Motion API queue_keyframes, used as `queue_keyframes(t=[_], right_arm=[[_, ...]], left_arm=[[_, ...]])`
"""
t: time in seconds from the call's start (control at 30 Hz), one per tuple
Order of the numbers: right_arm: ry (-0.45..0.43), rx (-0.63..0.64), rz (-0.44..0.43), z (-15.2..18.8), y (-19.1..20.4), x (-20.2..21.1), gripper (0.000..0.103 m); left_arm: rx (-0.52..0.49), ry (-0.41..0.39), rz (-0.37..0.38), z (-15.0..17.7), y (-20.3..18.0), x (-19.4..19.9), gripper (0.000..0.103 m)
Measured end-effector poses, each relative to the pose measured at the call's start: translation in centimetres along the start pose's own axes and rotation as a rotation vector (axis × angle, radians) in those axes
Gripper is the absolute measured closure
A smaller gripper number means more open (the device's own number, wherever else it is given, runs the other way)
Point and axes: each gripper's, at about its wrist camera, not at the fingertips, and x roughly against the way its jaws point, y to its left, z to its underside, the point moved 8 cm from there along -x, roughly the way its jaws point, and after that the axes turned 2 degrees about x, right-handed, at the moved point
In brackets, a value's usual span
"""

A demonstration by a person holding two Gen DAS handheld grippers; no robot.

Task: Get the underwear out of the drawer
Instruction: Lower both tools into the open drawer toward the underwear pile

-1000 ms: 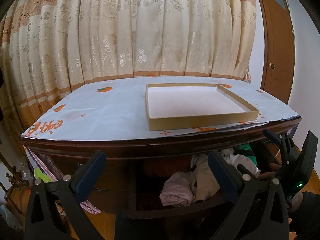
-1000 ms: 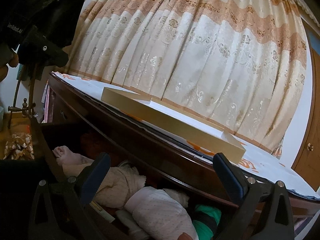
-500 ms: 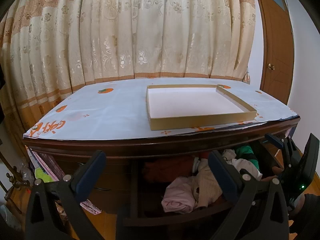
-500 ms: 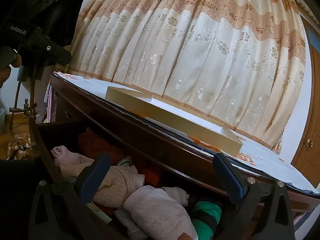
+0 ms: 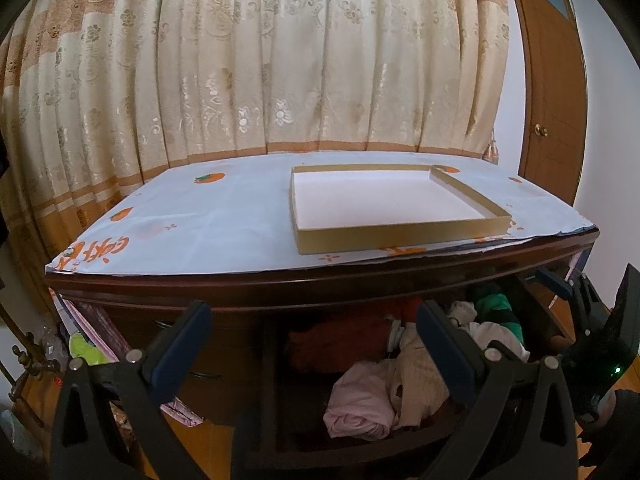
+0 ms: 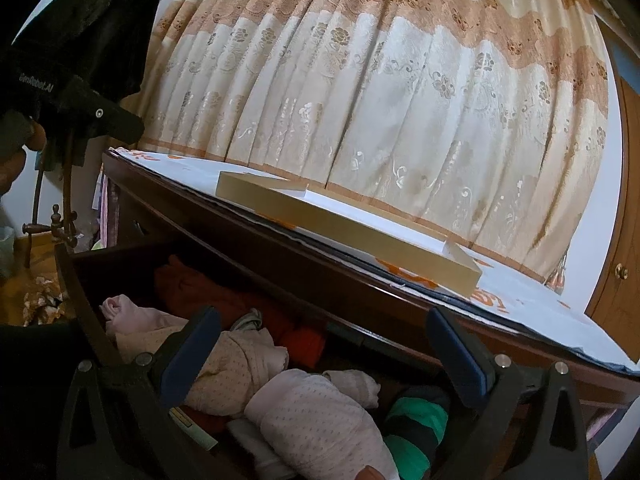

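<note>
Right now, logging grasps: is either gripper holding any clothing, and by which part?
Nothing held: left gripper and right gripper are both open above the drawer.

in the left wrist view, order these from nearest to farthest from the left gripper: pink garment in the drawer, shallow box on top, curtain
1. Pink garment, in the open drawer, just below and right of the left gripper.
2. Shallow box, on the dresser top, right of centre.
3. Curtain, behind the dresser.

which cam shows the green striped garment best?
Right wrist: the green striped garment lies close, between the claw fingers, its dark bands plain. Left wrist shows only a small dim patch deep in the drawer.
</note>
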Motion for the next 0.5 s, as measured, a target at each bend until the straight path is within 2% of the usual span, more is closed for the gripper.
queue_keyframes(t=[0.5], right_arm=[[0.031,-0.010,-0.018,0.20,0.40,0.65,0.000]], left_arm=[[0.001,0.002,0.001,0.00,-0.20,-0.02,0.000]])
